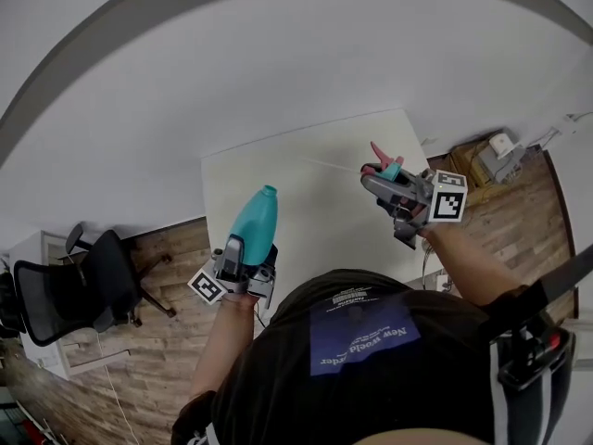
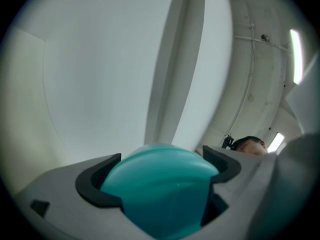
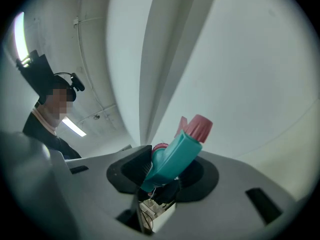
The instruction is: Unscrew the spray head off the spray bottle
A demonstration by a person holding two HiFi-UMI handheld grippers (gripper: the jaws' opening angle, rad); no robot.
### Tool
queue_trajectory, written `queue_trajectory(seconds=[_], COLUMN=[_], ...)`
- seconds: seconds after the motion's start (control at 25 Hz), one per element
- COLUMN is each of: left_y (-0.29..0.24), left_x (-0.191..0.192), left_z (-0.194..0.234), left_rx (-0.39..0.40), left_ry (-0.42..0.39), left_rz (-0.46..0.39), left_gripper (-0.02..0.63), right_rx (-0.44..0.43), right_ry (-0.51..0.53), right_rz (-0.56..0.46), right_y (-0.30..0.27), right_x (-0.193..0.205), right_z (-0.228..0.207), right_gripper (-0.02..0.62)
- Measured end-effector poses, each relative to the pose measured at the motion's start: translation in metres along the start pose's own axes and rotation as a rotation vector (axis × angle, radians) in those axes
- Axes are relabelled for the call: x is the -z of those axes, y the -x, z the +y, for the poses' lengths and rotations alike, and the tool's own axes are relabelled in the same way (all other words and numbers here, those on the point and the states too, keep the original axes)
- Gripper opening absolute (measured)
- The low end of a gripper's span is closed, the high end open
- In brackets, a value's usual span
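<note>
Spray bottle (image 1: 257,222), teal, in left tool (image 1: 246,256): jaws closed onto the rounded body, dark pads pressed against both flanks, body filling the gap between them in left gripper view. Held in the air at near edge of white table (image 1: 306,221), tilted, open neck (image 1: 269,191) pointing away from the person and toward the table. Spray head (image 1: 389,169) off the bottle and well apart from it, over to the right, in right tool (image 1: 382,182): jaws partly closed and clamped on the teal housing of the head. Pink nozzle cap (image 3: 202,126) and pink trigger (image 3: 181,125) projecting beyond the jaw tips in right gripper view, head sitting askew between the pads. Both tools raised, neither touching the table. Marker cube (image 1: 448,197) on right tool facing the head camera. Black office chair (image 1: 88,290) on wood-plank floor (image 1: 139,360) at left of head view, well apart from the table.
</note>
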State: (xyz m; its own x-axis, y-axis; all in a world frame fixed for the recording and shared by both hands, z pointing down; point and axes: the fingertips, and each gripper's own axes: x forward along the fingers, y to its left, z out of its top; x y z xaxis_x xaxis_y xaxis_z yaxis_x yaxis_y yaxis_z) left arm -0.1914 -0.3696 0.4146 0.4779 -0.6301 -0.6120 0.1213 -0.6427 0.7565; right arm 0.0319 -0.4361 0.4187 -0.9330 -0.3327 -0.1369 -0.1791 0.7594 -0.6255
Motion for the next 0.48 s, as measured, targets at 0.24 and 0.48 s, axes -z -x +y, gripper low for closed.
queue_trajectory(seconds=[0.24,0.48], left_y=[0.001,0.001], left_x=[0.014,0.017], left_z=[0.003,0.008], left_rx=[-0.023,-0.036], left_ry=[0.004,0.000], left_rz=[0.018,0.019], left_gripper=[0.522,0.522], right_rx=[-0.005,-0.008], right_ry=[-0.018,-0.012], right_rz=[-0.012,-0.013], right_y=[-0.002,-0.001], right_x=[0.001,0.003], right_z=[0.000,-0.003], right_gripper=[0.134,0.133])
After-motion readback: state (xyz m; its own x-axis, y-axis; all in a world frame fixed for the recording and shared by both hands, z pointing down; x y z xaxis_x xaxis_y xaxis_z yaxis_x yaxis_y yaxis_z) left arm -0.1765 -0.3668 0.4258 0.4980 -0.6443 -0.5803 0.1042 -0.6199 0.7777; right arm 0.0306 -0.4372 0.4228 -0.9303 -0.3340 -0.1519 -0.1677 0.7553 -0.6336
